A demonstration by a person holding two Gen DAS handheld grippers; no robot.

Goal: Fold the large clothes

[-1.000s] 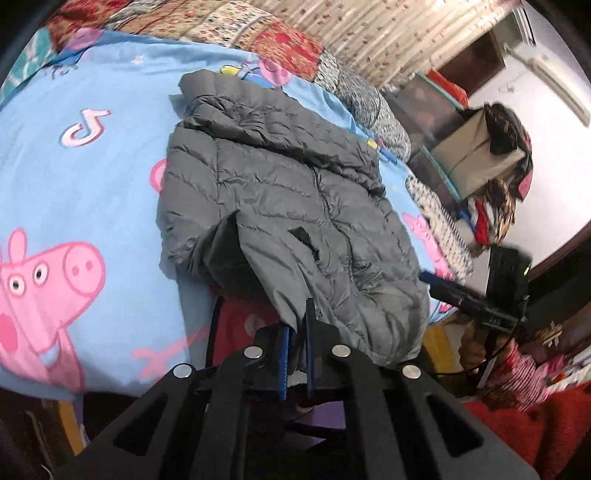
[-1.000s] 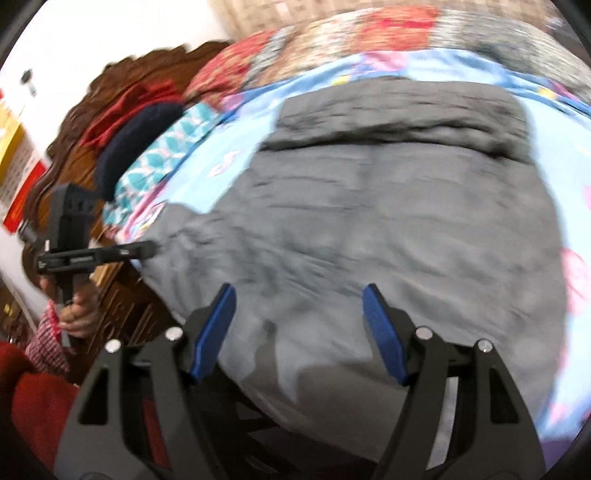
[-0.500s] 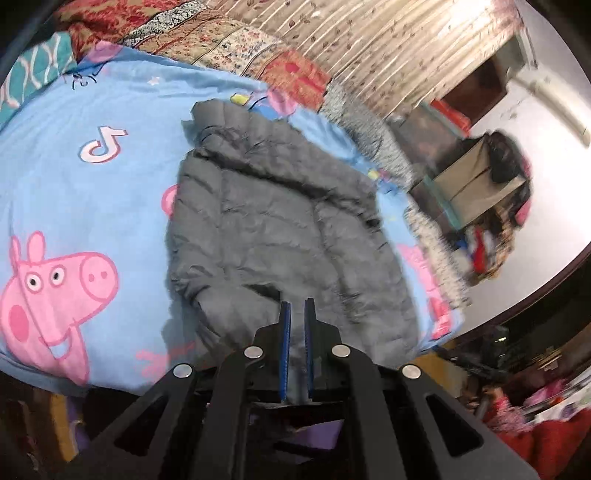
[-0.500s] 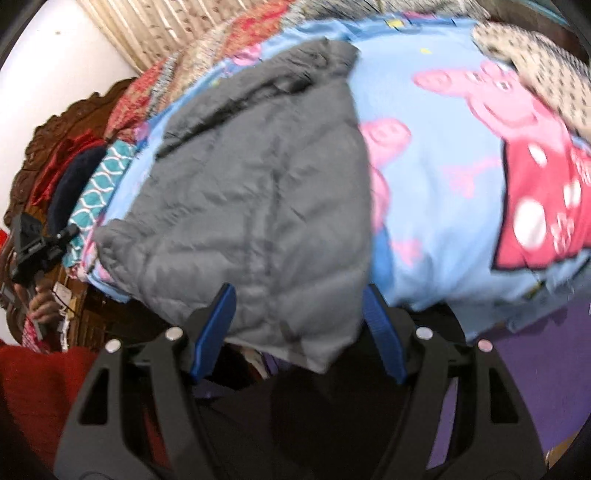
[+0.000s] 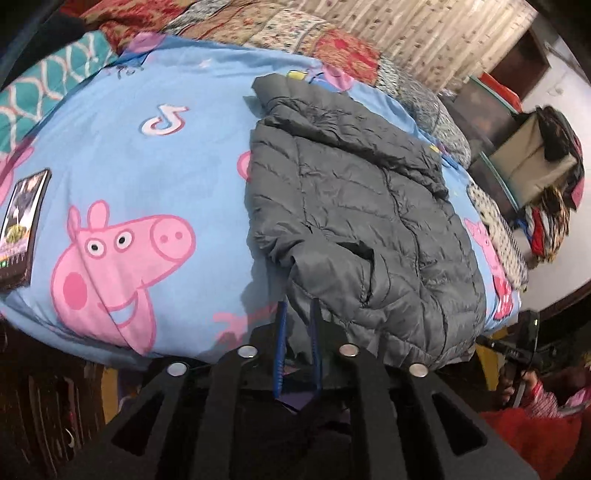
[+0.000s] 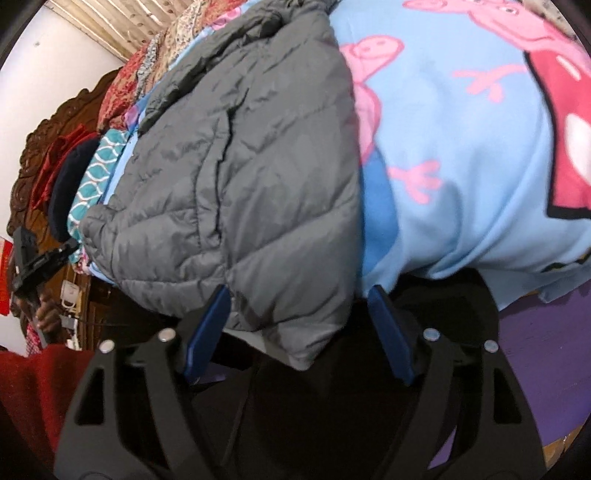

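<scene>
A grey quilted jacket lies across the blue cartoon-pig bedsheet, its hem hanging over the near edge of the bed. My left gripper is at the jacket's near left corner. Its jaws are opening, a narrow gap shows between the blue pads, and the fabric edge rests at their tips. In the right wrist view the jacket fills the middle. My right gripper is wide and still opening, with the jacket's lower corner hanging between its fingers and the pads clear of it.
A dark flat phone-like object lies on the sheet at the far left. A patchwork quilt lines the far side. Piled clothes and a box stand to the right. A carved wooden headboard is at the left, purple floor below.
The left jaws, shut a moment ago, have parted slightly and the lifted flap now lies flat. The right gripper dropped and rolled to the jacket's hanging corner at the bed edge.
</scene>
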